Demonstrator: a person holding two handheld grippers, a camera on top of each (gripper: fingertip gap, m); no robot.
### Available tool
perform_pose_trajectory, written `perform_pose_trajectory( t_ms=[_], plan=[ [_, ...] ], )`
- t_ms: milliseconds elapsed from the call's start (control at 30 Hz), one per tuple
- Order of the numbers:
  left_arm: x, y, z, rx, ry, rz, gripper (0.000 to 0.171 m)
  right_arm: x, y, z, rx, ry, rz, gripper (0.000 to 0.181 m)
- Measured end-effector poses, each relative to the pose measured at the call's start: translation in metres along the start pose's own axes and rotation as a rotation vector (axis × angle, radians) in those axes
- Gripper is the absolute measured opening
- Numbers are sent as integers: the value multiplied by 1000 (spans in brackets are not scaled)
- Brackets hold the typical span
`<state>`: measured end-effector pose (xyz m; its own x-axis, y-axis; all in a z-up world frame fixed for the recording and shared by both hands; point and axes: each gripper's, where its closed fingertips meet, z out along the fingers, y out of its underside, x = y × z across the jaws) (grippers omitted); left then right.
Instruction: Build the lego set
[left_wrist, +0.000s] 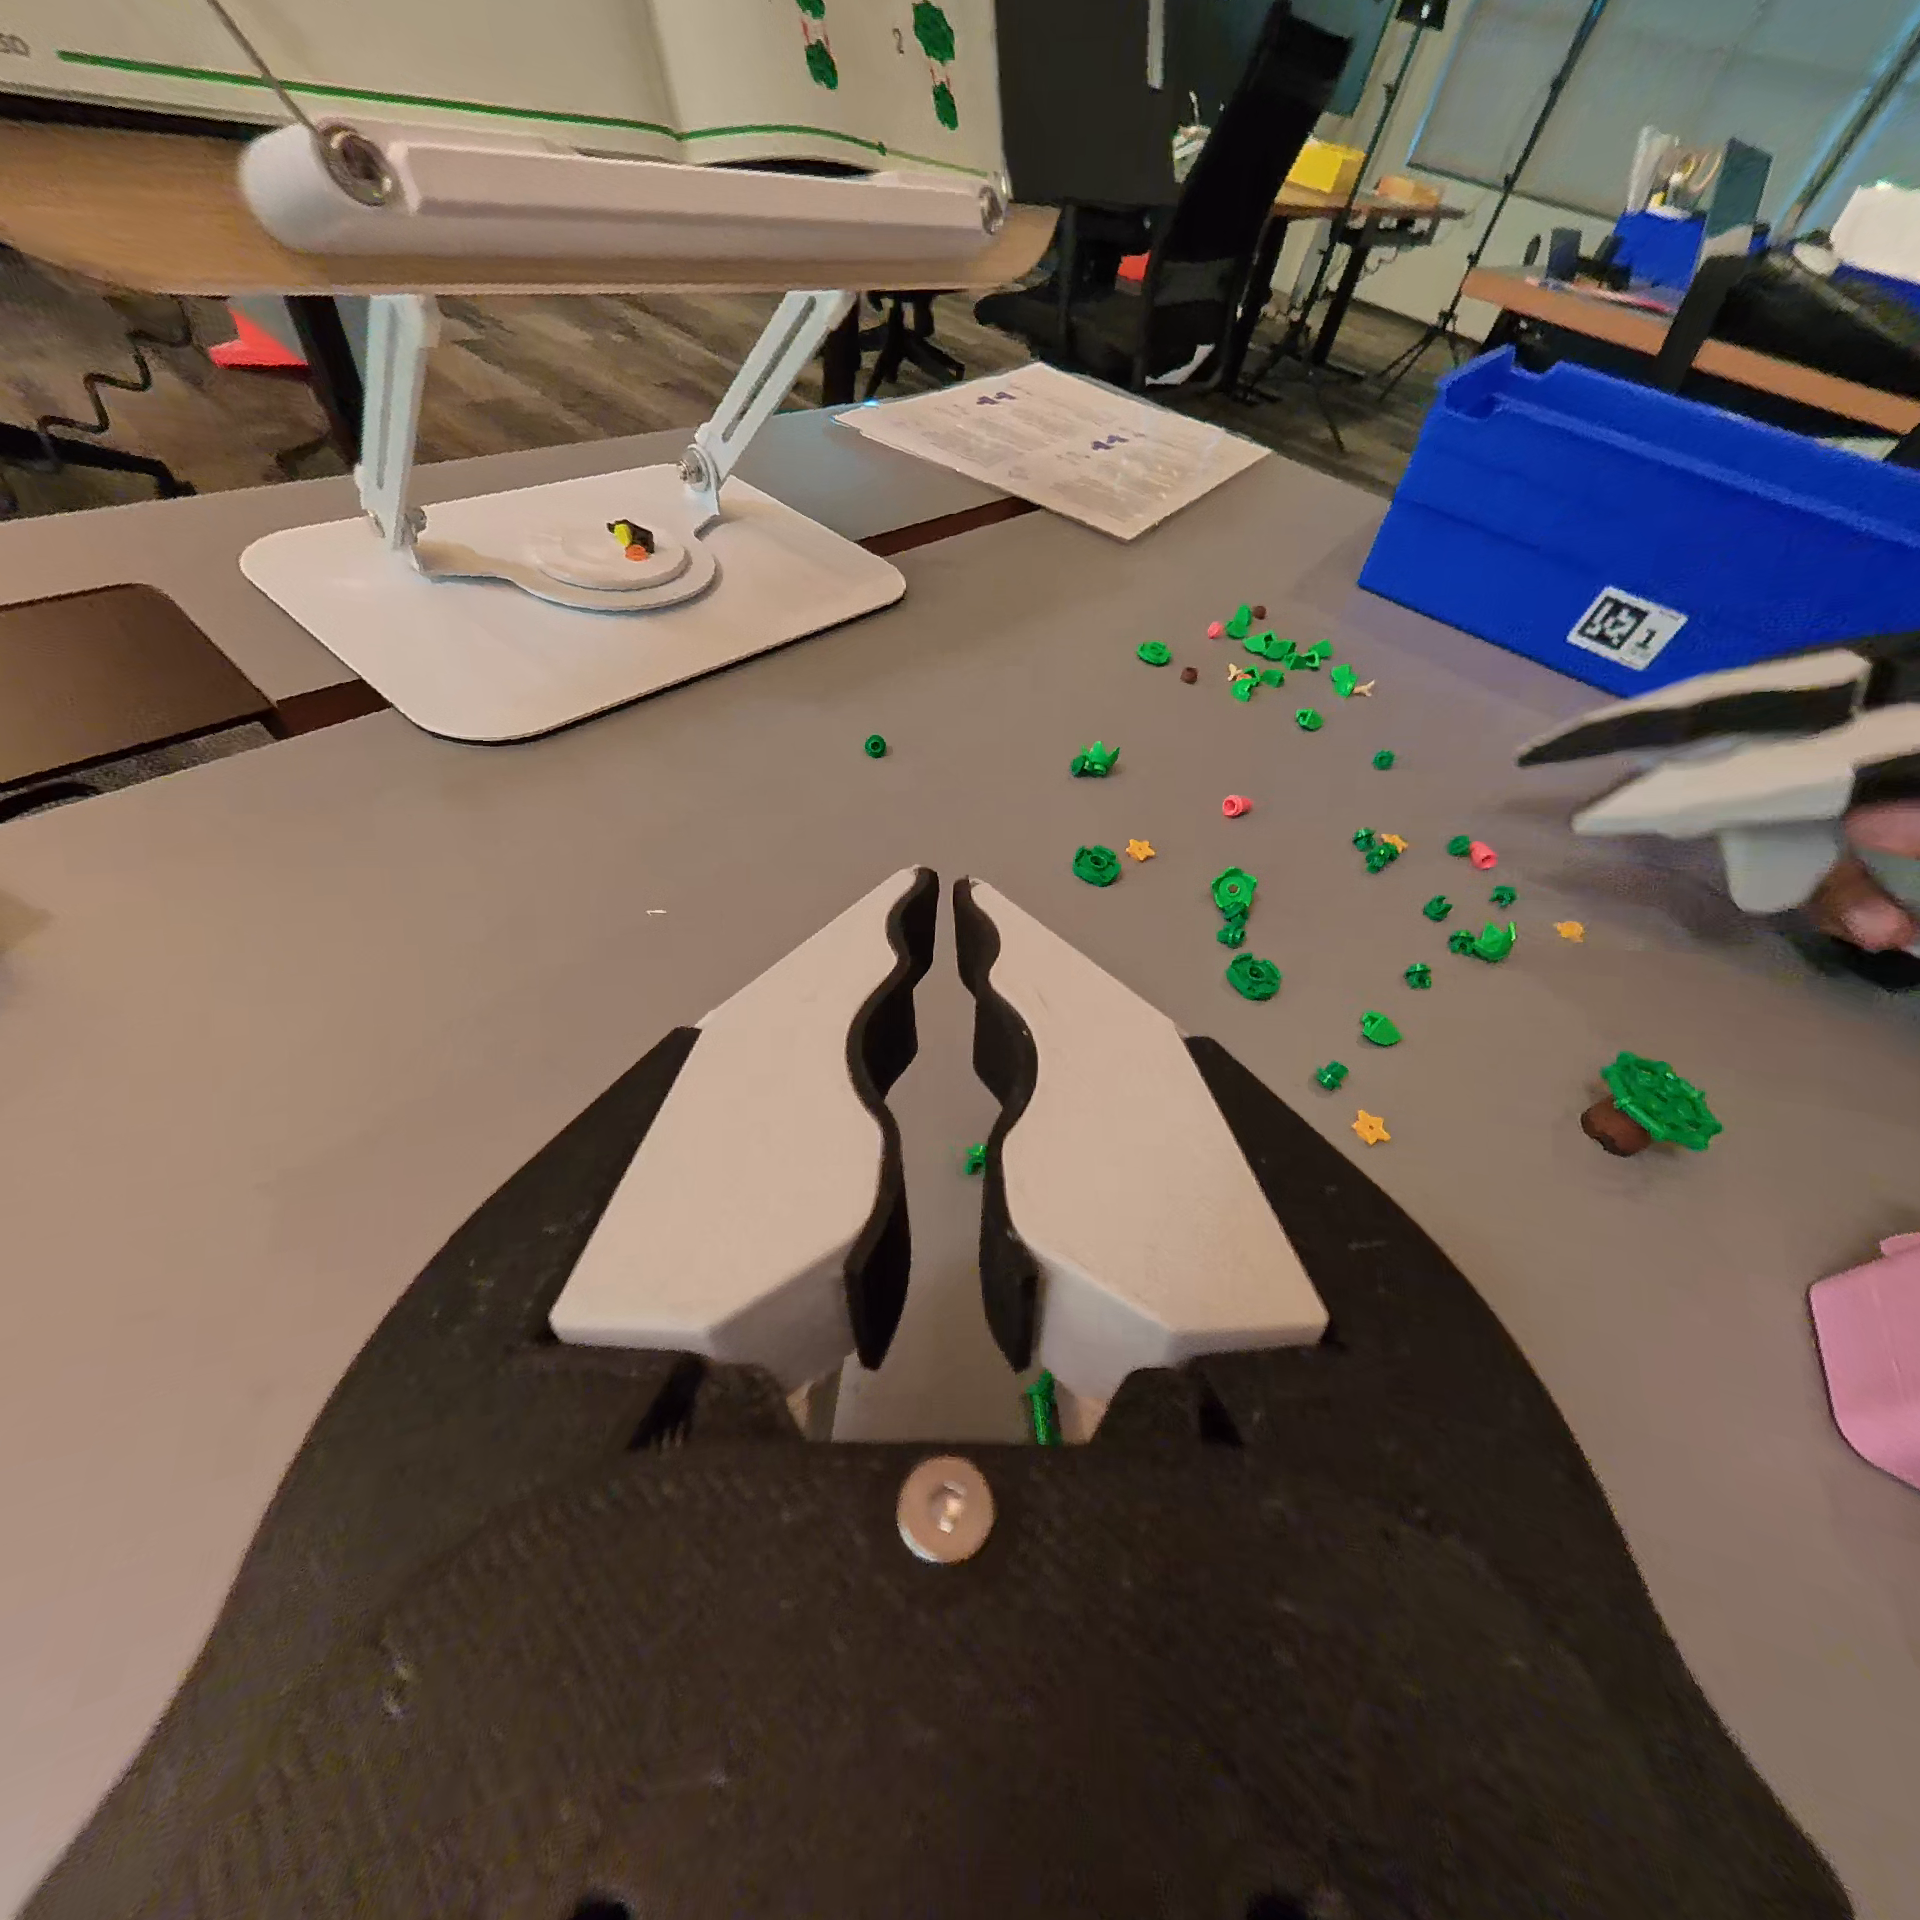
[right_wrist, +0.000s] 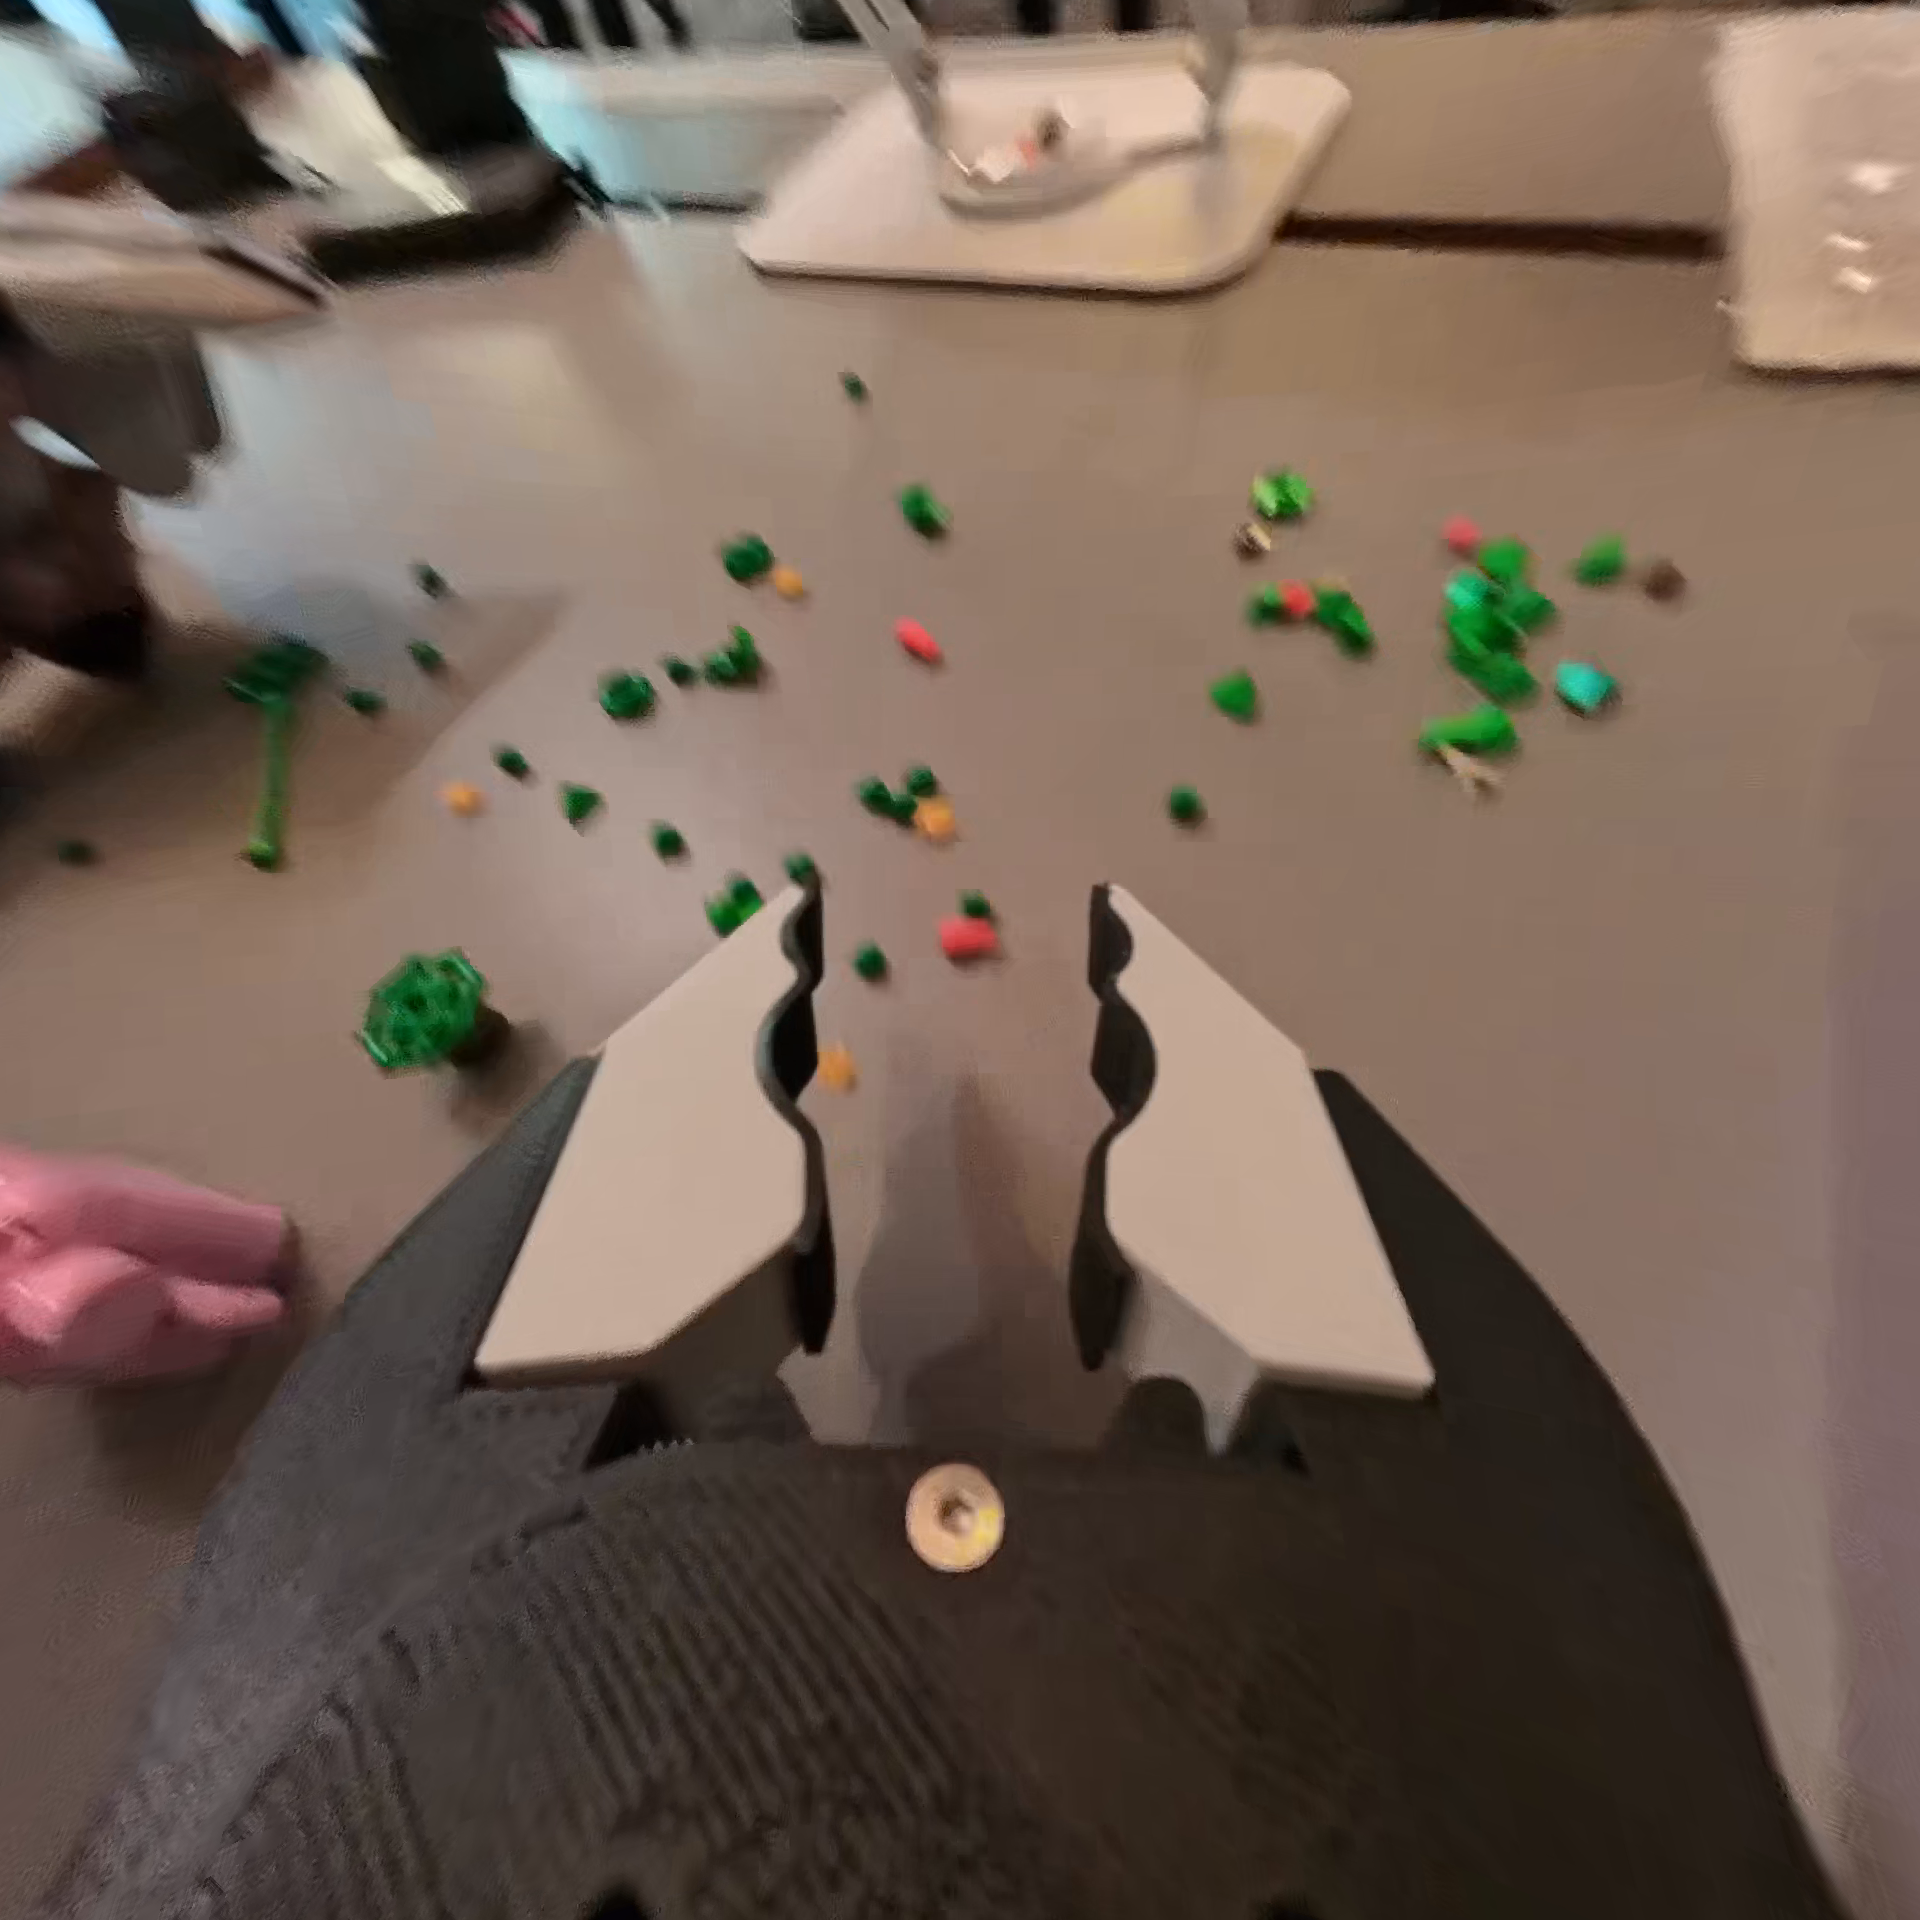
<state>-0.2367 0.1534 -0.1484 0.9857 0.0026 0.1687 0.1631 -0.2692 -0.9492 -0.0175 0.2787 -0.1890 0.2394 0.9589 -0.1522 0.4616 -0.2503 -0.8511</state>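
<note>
Several small green, pink and yellow Lego pieces (left_wrist: 1247, 894) lie scattered on the grey table (left_wrist: 520, 1039). A small build with a brown base and a round green top (left_wrist: 1652, 1107) stands at the right; it also shows in the right wrist view (right_wrist: 421, 1013). My left gripper (left_wrist: 945, 883) is shut and empty above bare table, left of the pieces. A green stem (right_wrist: 272, 769) lies on the table under it. My right gripper (right_wrist: 956, 904) is open and empty, low over a pink piece (right_wrist: 968, 935) and green bits. It also shows in the left wrist view (left_wrist: 1548, 790).
A white stand (left_wrist: 571, 603) at the back left holds an open instruction booklet (left_wrist: 520, 62); a tiny yellow and black piece (left_wrist: 629, 538) sits on its base. A paper sheet (left_wrist: 1055, 442), a blue bin (left_wrist: 1662, 520) and a pink object (left_wrist: 1870, 1351) are to the right. My right fingertips sit around 25 cm from my left ones. My left tips are about 25 cm from the pink object (left_wrist: 1870, 1351), my right tips only 15 cm.
</note>
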Motion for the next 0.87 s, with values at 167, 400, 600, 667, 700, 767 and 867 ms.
perform_pose_trajectory(
  t_ms=[167,400,600,667,700,767,867],
  plan=[
    [-1,0,0,0,-3,-5,0,25,35,-40,-70,219,-51,64],
    [-2,-3,-3,23,-20,-1,0,34,48,-33,-175,281,-100,89],
    [-2,-2,-2,23,-16,-4,0,29,51,-32,-182,182,-11,94],
    [-3,-3,-3,24,-17,-5,0,22,53,-30,-196,143,-41,109],
    [-3,-3,-3,25,-16,-7,0,19,56,-29,-213,137,-73,115],
    [-3,-3,-3,26,-16,-9,0,16,58,-28,-226,159,-104,126],
    [-3,-3,-3,29,-15,-15,0,27,63,-31,-247,225,-28,145]
  ],
)
